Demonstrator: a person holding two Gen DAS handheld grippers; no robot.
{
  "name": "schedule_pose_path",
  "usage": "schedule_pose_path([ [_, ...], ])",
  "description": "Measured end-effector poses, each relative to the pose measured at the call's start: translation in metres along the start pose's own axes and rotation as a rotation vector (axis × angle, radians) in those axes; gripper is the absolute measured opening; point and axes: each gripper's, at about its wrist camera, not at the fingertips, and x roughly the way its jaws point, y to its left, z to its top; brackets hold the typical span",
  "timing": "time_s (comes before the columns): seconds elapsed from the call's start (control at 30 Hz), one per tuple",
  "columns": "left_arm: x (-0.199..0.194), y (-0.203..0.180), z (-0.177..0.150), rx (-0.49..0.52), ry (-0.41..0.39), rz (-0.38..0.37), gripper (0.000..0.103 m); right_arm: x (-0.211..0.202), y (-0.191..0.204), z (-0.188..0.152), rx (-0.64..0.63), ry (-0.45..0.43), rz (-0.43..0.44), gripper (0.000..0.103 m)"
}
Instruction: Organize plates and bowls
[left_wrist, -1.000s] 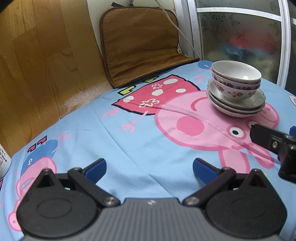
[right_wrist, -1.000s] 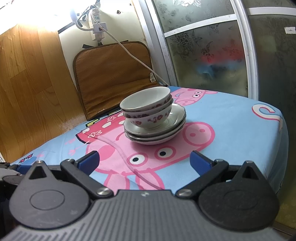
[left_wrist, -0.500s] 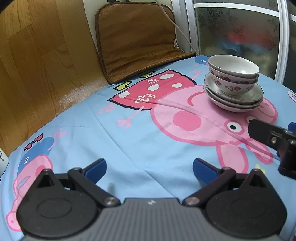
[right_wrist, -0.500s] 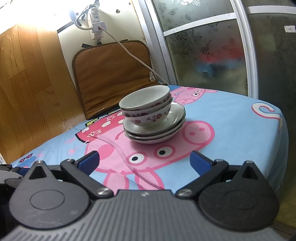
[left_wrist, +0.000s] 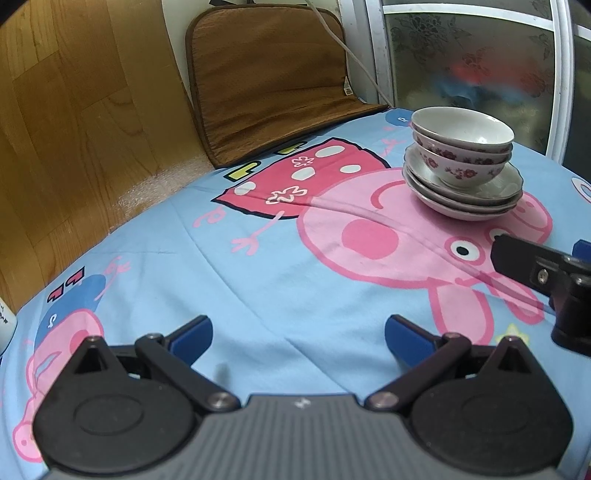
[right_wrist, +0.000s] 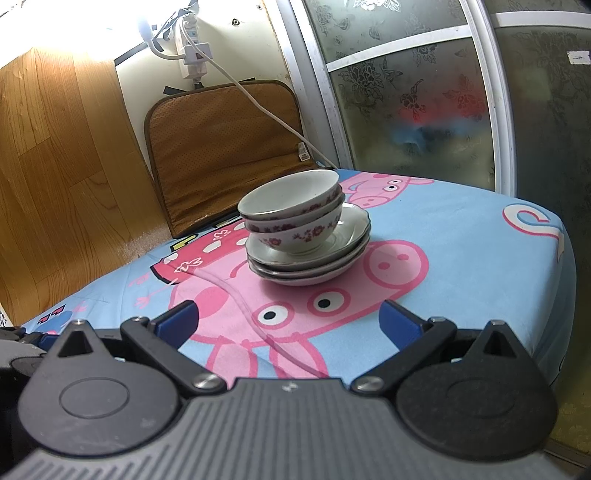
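Two white bowls with red flower bands (left_wrist: 461, 147) sit nested on a stack of three white plates (left_wrist: 491, 195) on the blue cartoon-pig cloth. The same bowls (right_wrist: 295, 206) and plates (right_wrist: 332, 254) stand in the middle of the right wrist view. My left gripper (left_wrist: 297, 338) is open and empty, low over the cloth, well short and left of the stack. My right gripper (right_wrist: 288, 319) is open and empty, facing the stack from a short distance. Part of the right gripper's body (left_wrist: 546, 273) shows at the left wrist view's right edge.
A brown padded mat (left_wrist: 273, 81) leans against the wall behind the table, with a white cable (right_wrist: 258, 107) running down to a wall socket strip. Wood panelling (left_wrist: 55, 129) lies to the left, a frosted glass sliding door (right_wrist: 424, 92) to the right. The table edge (right_wrist: 565, 258) drops off at right.
Both grippers have drifted slightly; the stack sits a little lower and nearer in the left wrist view. Both stay open and empty. The dishes have not moved.
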Motion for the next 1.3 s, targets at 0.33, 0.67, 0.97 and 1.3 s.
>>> schedule_pose_path([
  [0.33, 0.0002, -0.0006, 0.0, 0.002, 0.001, -0.001, 0.103, -0.0001, 0.0004, -0.0001, 0.0, -0.001, 0.0, 0.103],
  [0.67, 0.0002, -0.0009, 0.0001, 0.001, 0.002, -0.001, 0.103, 0.0007, 0.0014, -0.0003, -0.001, 0.002, 0.0, 0.103],
  [0.97, 0.0013, -0.0012, -0.0011, -0.007, 0.009, -0.011, 0.103, 0.0008, 0.002, -0.0003, -0.001, 0.002, -0.001, 0.103],
  [1.3, 0.0031, 0.0015, 0.0001, -0.011, 0.012, -0.019, 0.103, 0.002, 0.0042, -0.0014, 0.0, 0.004, -0.001, 0.103],
])
